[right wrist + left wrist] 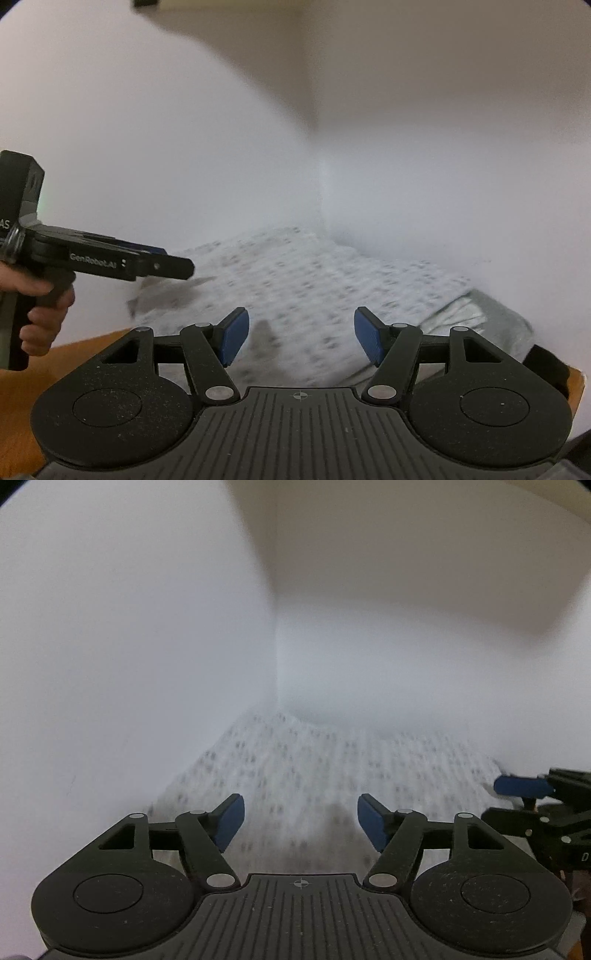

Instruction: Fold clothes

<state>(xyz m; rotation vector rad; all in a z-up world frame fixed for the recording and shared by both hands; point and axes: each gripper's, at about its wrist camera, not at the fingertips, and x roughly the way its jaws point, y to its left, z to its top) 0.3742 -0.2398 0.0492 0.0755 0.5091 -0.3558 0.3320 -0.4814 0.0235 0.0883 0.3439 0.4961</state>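
Evidently the patterned white garment (295,280) lies spread on the wooden desk (92,343), pushed into the corner where two white walls (147,129) meet, with a grey cloth (491,317) lying partly under its right edge. It stretches ahead of and below both grippers, its long axis seemingly running left to right across the right wrist view (motion blur softens every edge). The left gripper (300,823) hangs over the cloth, jaws apart, nothing between them. The right gripper (301,341) is likewise parted and empty. Neither is clearly the nearer; each faces its own half, the left toward the garment's left edge, the right toward its middle and right side.
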